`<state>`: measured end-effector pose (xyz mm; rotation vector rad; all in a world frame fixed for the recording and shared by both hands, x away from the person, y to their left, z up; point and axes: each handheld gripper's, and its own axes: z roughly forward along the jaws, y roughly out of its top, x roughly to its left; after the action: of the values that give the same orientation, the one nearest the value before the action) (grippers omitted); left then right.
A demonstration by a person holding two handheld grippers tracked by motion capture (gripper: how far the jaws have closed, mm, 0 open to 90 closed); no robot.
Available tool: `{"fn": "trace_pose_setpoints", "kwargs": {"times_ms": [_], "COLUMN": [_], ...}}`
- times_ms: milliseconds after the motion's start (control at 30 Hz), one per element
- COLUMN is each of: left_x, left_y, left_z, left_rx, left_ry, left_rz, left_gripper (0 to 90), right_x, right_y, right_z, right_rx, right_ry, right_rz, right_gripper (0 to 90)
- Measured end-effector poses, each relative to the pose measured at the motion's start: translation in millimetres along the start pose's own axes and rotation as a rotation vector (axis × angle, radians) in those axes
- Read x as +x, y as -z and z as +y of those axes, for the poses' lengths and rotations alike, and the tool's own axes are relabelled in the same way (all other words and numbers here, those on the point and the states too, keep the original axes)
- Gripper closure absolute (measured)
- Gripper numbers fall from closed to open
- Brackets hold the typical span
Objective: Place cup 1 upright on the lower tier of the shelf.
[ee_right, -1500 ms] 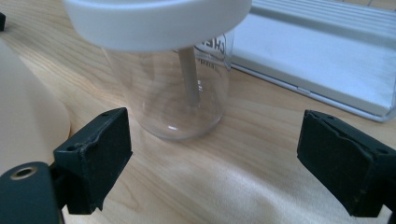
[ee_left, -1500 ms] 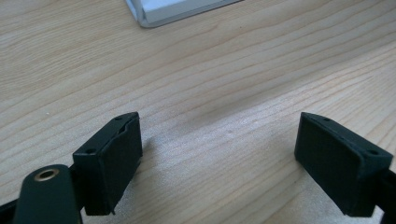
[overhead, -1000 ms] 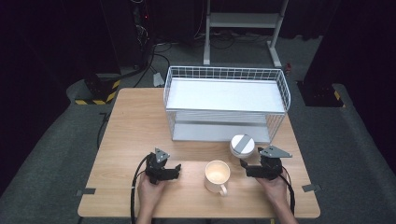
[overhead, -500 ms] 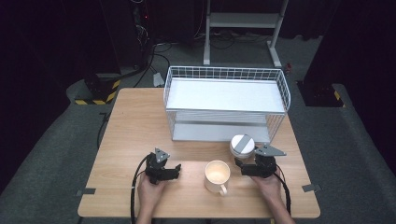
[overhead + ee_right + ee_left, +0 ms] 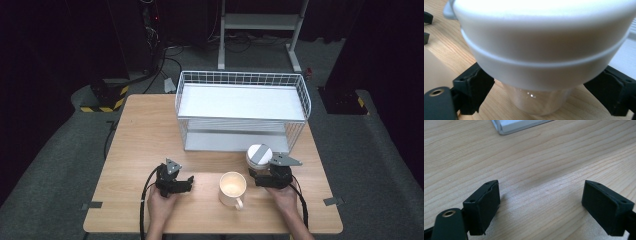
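Note:
A glass jar (image 5: 259, 156) with a wide white lid (image 5: 541, 37) stands on the wooden table (image 5: 145, 140) in front of the wire basket. My right gripper (image 5: 257, 171) reaches around it from the near right. In the right gripper view the jar's clear body (image 5: 539, 101) stands between the two black pads (image 5: 474, 90). The jaws have just been closing, with a gap still showing on each side of the glass. A cream mug (image 5: 232, 186) stands just left of the jar. Left of the mug, my left gripper (image 5: 189, 183) rests low on the table, open (image 5: 541, 207) over bare wood.
A white wire basket (image 5: 242, 79) with a flat white shelf stands at the back middle of the table; its corner (image 5: 509, 127) shows ahead of the left gripper. Cables trail from both grippers toward the near edge. Dark floor and a metal stand lie beyond.
My right gripper has slid a little left and forward, up to the jar, so the jar now stands between its jaws. The left gripper, mug and basket have not moved.

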<state>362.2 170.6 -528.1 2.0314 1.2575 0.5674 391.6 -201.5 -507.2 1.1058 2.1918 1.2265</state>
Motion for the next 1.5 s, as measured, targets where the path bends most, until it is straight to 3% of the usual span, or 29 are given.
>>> {"fn": "trace_pose_setpoints", "kwargs": {"times_ms": [400,1500], "left_x": [0.0,0.1], "left_y": [0.0,0.0], "left_z": [0.0,0.0], "left_rx": [0.0,0.0], "left_ry": [0.0,0.0], "left_rz": [0.0,0.0], "left_gripper": [15.5,15.5], "right_x": [1.4,0.8], "right_y": [-6.3,-5.9], "right_z": [4.8,7.1], "right_rx": [0.0,0.005], "right_ry": [0.007,0.049], "right_rz": [0.004,0.001], "right_gripper": [17.3,18.8]}}
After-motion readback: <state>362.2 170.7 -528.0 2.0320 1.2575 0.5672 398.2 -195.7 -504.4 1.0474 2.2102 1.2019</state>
